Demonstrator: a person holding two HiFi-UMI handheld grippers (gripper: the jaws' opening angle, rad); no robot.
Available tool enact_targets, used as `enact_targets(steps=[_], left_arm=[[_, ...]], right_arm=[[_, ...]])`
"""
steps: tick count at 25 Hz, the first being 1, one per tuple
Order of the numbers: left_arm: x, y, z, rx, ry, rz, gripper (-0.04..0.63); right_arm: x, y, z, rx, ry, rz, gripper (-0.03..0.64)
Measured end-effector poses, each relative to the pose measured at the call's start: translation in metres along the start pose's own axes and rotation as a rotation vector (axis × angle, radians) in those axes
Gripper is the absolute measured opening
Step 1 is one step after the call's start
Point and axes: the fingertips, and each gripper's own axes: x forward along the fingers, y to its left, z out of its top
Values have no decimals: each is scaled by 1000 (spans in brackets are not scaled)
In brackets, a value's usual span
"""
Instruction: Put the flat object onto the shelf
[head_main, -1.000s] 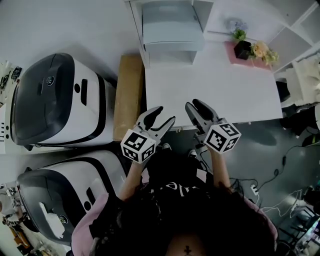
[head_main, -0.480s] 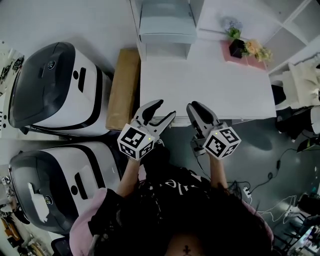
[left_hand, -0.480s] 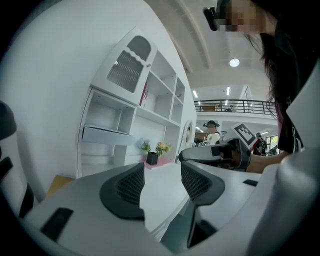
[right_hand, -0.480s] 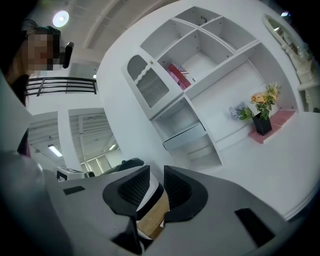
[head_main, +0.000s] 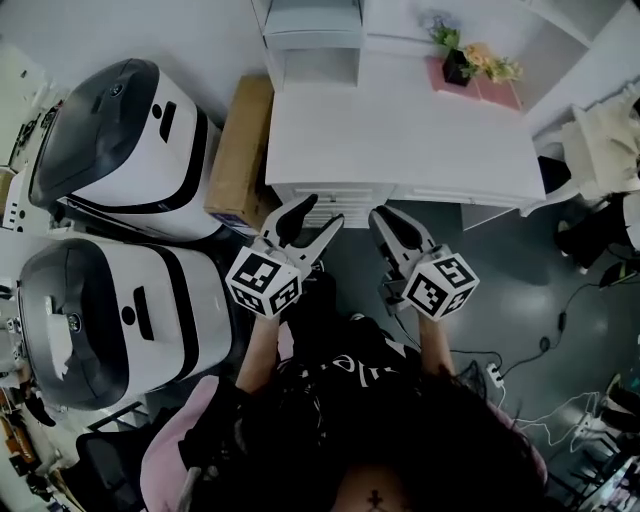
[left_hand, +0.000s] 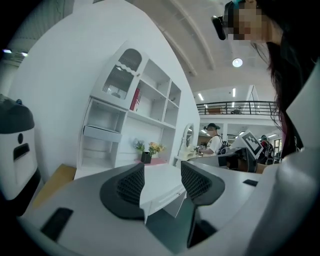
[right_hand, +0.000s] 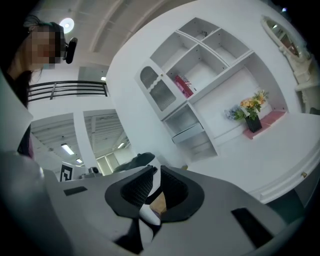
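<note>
A flat pink slab (head_main: 495, 92) lies at the far right of the white desk (head_main: 400, 135) with a small potted plant (head_main: 458, 62) on it; the right gripper view also shows the slab (right_hand: 267, 121). The white shelf unit (head_main: 315, 30) stands at the desk's back, with open compartments (right_hand: 200, 75). Both grippers hang over the dark floor just in front of the desk. My left gripper (head_main: 322, 212) is open and empty. My right gripper (head_main: 388, 215) has just been closing and is shut with nothing between its jaws.
Two large white-and-black machines (head_main: 120, 130) (head_main: 110, 320) stand at the left, with a cardboard box (head_main: 240, 150) between them and the desk. A red book (right_hand: 184, 86) stands on an upper shelf. White furniture (head_main: 600, 140) and floor cables (head_main: 560, 330) are at the right.
Both grippers have drawn back from over the desk's front edge to the floor in front of it. The right gripper's jaws have closed; the left gripper stays open.
</note>
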Motion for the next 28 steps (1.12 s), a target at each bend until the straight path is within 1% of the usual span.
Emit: enact_targets(steps=[4, 6, 9, 12, 16, 19, 22, 28], left_arm=[[-28, -48, -15, -41, -5, 19, 241], [-39, -67, -21, -49, -4, 25, 241], [-51, -91, -24, -38, 0, 27, 241], [-62, -106, -22, -25, -2, 24, 222], [-72, -118, -21, -9, -1, 19, 205], [-78, -121, -19, 3, -11, 11, 169], [-86, -121, -18, -5, -18, 1, 150], [-114, -115, -19, -6, -9, -28, 79]], right_arm=[[-41, 23, -18, 0, 11, 33, 74], [-58, 32, -25, 1, 12, 46, 74], [-77, 43, -31, 3, 8, 60, 72], [-87, 53, -34, 1, 5, 75, 72], [-92, 66, -37, -11, 2, 91, 72], [-93, 73, -39, -33, 5, 93, 72], [-91, 82, -41, -53, 8, 89, 72], [-83, 106, -52, -67, 12, 66, 72]])
